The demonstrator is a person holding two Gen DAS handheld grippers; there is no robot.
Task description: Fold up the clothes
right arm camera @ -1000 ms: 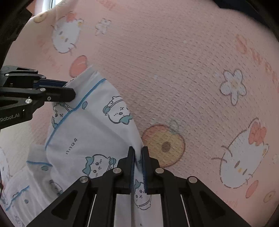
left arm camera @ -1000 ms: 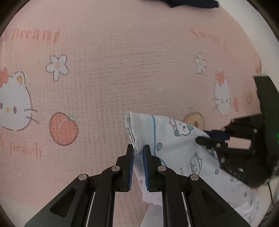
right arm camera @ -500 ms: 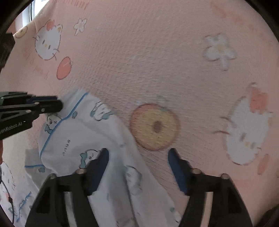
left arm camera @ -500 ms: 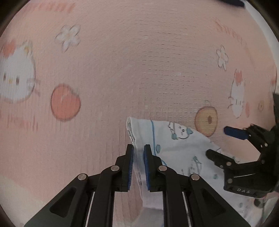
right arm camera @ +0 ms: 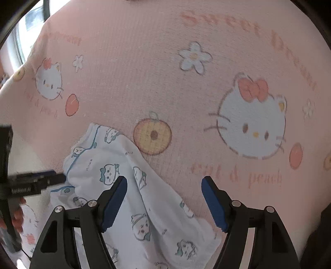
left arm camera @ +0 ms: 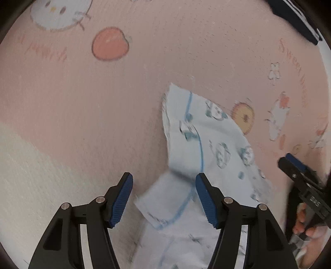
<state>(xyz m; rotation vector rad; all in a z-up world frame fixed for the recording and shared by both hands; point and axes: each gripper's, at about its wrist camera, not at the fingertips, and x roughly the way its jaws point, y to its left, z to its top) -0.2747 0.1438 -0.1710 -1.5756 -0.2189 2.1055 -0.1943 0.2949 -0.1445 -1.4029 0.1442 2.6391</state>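
Observation:
A white garment (left arm camera: pixel 206 144) with blue piping and small cartoon prints lies folded over on the pink bedsheet (left arm camera: pixel 103 103). My left gripper (left arm camera: pixel 163 178) hovers over its near corner. Its jaws are opening, and cloth lies below the gap without being pinched. In the right wrist view the same garment (right arm camera: pixel 115 165) runs from the middle down to the lower edge. My right gripper (right arm camera: pixel 164 182) is above the garment's right border, jaws still opening, pads clear of the fabric. Each view catches the other gripper at its edge: the right gripper (left arm camera: pixel 293 165), the left gripper (right arm camera: pixel 60 177).
The pink sheet (right arm camera: pixel 144 62) carries cat, peach and flower prints and covers nearly everything. A dark garment (left arm camera: pixel 293 18) lies at the far top right. A white band of bedding (left arm camera: pixel 24 165) runs along the left. A window (right arm camera: pixel 24 37) shows at the upper left.
Both grippers were shut on the garment's edge a second ago. The right let go first, then the left. The cloth now rests on the sheet, and both hands have rolled and shifted.

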